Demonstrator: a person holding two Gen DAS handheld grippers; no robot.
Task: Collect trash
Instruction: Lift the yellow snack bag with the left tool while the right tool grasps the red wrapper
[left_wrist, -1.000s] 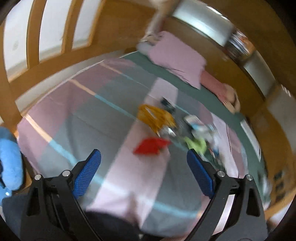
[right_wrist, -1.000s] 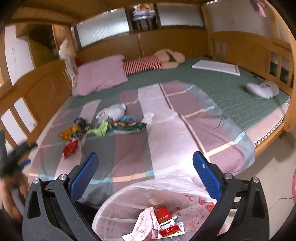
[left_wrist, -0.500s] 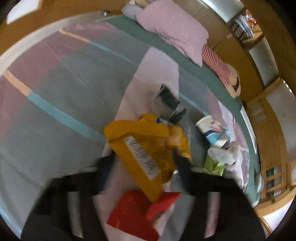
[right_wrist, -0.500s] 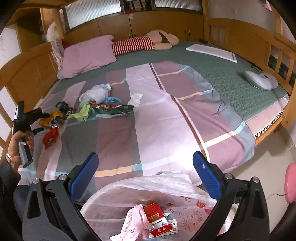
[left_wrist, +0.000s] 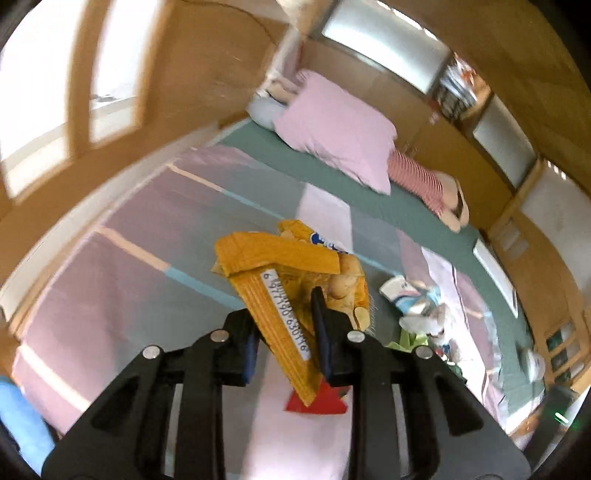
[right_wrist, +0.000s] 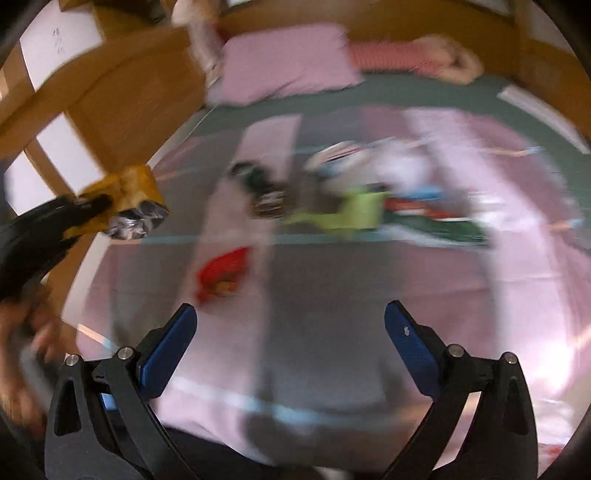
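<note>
My left gripper (left_wrist: 284, 332) is shut on a yellow snack wrapper (left_wrist: 280, 280) and holds it above the bed. The same wrapper (right_wrist: 129, 199) shows at the left of the blurred right wrist view, in the left gripper (right_wrist: 88, 206). A red wrapper (left_wrist: 317, 400) lies on the striped blanket below it, and also shows in the right wrist view (right_wrist: 221, 269). My right gripper (right_wrist: 290, 343) is open and empty above the blanket's near part. More trash lies in a heap: a green wrapper (right_wrist: 351, 214), a dark wrapper (right_wrist: 266, 192) and white paper (left_wrist: 417, 306).
A pink pillow (left_wrist: 340, 125) and a striped cushion (left_wrist: 417, 177) lie at the head of the bed. A wooden bed rail (right_wrist: 92, 99) runs along the left side. The blanket (left_wrist: 110, 280) is striped pink and grey.
My left gripper has closed on the yellow wrapper and lifted it off the blanket. The right gripper has swung left toward the trash heap, and the trash bag has left its view.
</note>
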